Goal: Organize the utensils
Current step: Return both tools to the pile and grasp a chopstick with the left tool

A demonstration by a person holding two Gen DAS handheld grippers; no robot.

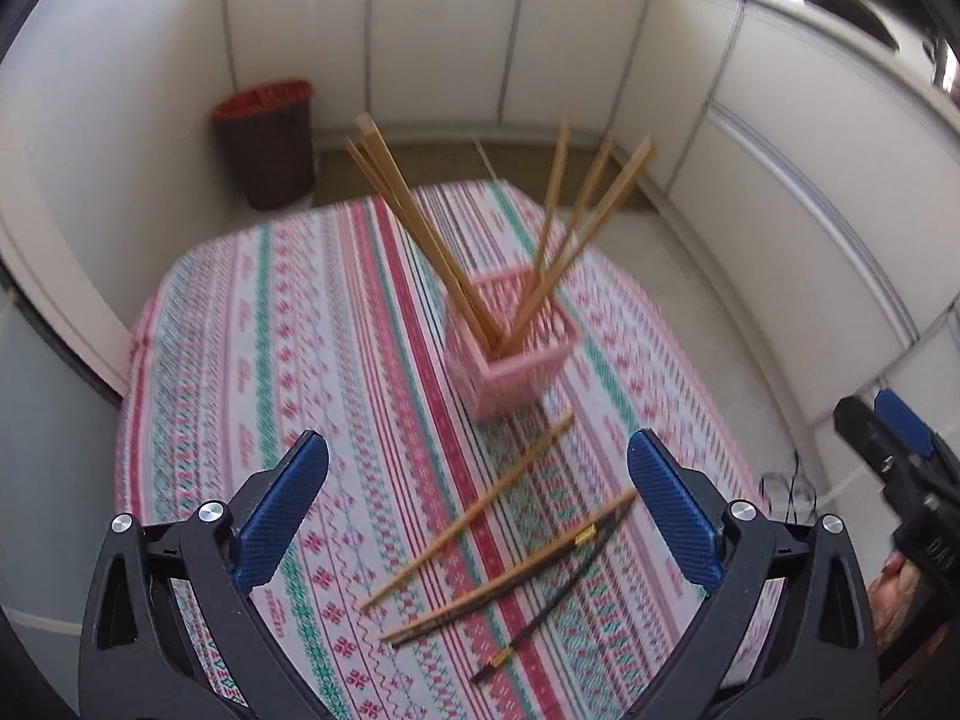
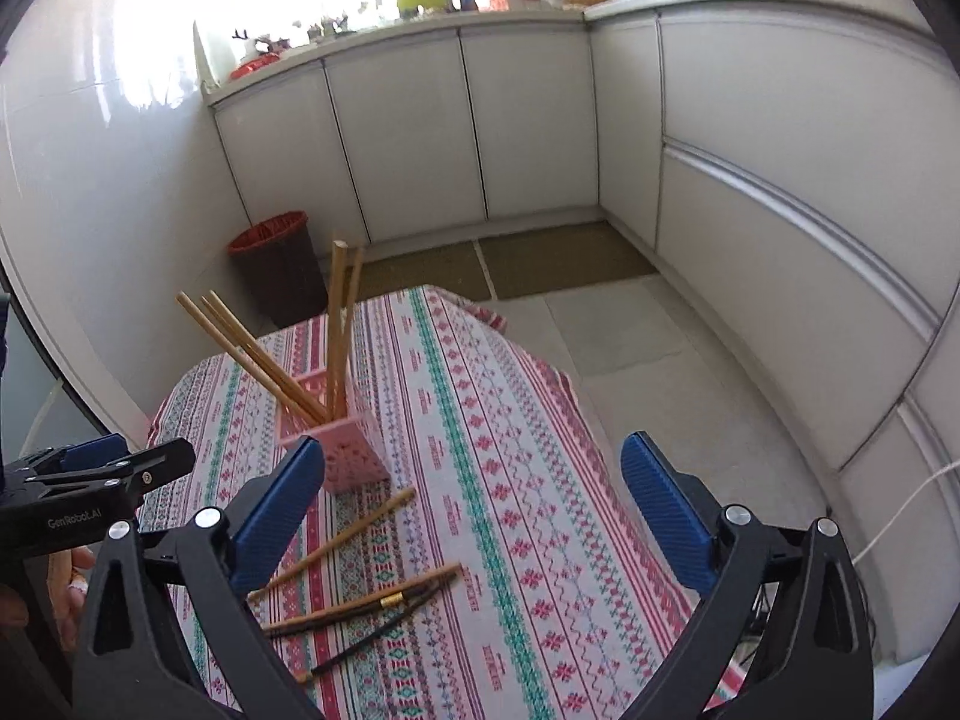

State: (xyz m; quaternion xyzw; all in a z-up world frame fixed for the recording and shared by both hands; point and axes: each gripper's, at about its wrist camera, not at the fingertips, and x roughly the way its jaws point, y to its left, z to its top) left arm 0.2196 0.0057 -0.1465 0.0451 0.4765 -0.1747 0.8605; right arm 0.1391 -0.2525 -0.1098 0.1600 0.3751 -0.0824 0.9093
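Both wide open, nothing held: left hand-held gripper [image 1: 477, 516], right hand-held gripper [image 2: 471, 510]. Best straddling one loose chopstick [image 1: 468, 510] mid-shaft, squeezing squarely, then dropping into pink basket [image 1: 516, 354].

- This looks like a kitchen in a home.
- White cupboards [image 2: 414, 132] run along two walls and meet in a corner.
- A long counter top [image 2: 384, 30] holds small things, maybe cups and a kettle, but bright light makes them hard to see.
- A dark bin [image 2: 279, 267] with a red liner stands on the tiled floor [image 2: 630, 330].
- A small surface wears a bright striped cloth [image 2: 480, 450], with chopsticks [image 1: 420, 228] in a pink basket [image 1: 516, 360].
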